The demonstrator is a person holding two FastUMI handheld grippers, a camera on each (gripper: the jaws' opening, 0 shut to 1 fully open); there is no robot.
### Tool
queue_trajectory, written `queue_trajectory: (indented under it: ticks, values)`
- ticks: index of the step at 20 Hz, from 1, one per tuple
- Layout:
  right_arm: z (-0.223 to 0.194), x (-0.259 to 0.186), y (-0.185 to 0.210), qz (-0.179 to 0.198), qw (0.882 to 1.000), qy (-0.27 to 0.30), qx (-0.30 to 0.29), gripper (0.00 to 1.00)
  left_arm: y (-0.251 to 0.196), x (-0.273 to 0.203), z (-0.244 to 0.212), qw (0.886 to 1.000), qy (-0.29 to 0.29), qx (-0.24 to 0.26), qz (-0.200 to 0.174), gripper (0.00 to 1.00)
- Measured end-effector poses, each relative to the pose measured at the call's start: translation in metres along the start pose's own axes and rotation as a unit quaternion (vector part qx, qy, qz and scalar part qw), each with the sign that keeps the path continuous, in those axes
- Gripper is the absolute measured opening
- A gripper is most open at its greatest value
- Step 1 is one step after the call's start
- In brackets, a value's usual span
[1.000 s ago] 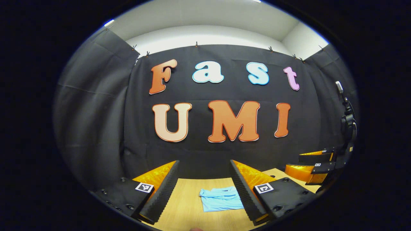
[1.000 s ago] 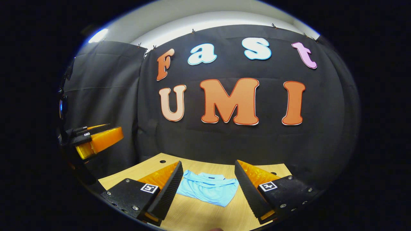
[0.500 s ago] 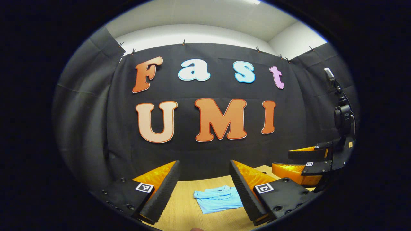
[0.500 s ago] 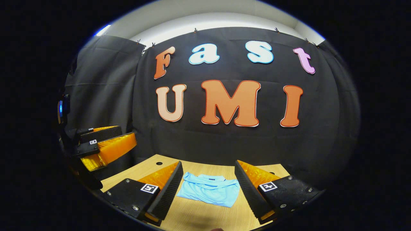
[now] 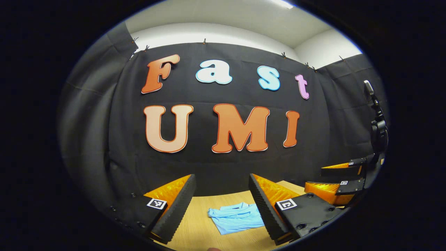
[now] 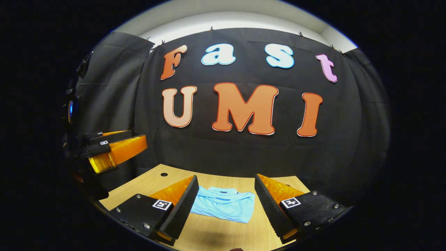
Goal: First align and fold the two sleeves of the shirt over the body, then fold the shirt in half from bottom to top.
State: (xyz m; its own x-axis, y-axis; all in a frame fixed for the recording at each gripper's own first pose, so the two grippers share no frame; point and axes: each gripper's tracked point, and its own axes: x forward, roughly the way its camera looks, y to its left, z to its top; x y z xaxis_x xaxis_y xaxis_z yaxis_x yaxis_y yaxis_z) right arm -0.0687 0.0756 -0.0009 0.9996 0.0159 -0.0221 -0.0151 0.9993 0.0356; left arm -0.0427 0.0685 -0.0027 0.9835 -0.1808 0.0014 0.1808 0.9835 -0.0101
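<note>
Nearest in the left gripper view, the left gripper (image 5: 221,181) hangs in the air above the near part of the wooden table (image 5: 198,223), its two fingers spread wide with nothing between them. Past those fingers, the light blue shirt (image 5: 235,218) lies on the table as a small folded bundle, its collar end toward the cloth wall (image 5: 216,167). The shirt touches neither finger; it sits well beyond them on the boards. Off to the right of the shirt, the right gripper (image 5: 336,183) floats above the table's right edge, seen side-on, and it carries nothing.

In the right gripper view, the right gripper (image 6: 225,181) likewise hovers over the near part of the table (image 6: 216,233), fingers held far apart and empty. Beyond them the shirt (image 6: 224,207) rests flat, folded into a compact rectangle with the collar along its far edge, closest to the wall (image 6: 244,153). To the left of the shirt and higher, the left gripper (image 6: 115,148) is held up off the table's left side. A small round hole (image 6: 163,174) marks the tabletop left of the shirt, near the far edge. Farthest back, the dark cloth drops behind the table, and above it runs a pale band of ceiling (image 6: 244,14).
</note>
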Motion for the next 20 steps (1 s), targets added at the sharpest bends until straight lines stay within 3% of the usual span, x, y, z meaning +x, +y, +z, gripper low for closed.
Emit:
queue_trajectory:
  ticks: [6, 9, 19, 20]
  values:
    - [-0.004, 0.0, 0.004, 0.019, 1.0, 0.003, -0.005, 0.98, 0.0, 0.001, 0.005, 1.0, -0.006, 0.013, 0.007, 0.95]
    - [-0.003, -0.002, 0.004, 0.022, 1.0, 0.001, -0.008, 0.98, 0.0, 0.0, 0.005, 1.0, -0.004, 0.008, 0.013, 0.98]
    - [-0.003, -0.003, -0.016, 0.007, 1.0, -0.002, -0.005, 0.98, -0.002, 0.0, -0.005, 0.999, 0.009, 0.025, 0.025, 0.95]
    - [-0.003, -0.004, -0.02, 0.003, 1.0, -0.002, -0.003, 0.98, -0.002, 0.0, -0.004, 0.999, 0.006, 0.027, 0.025, 0.98]
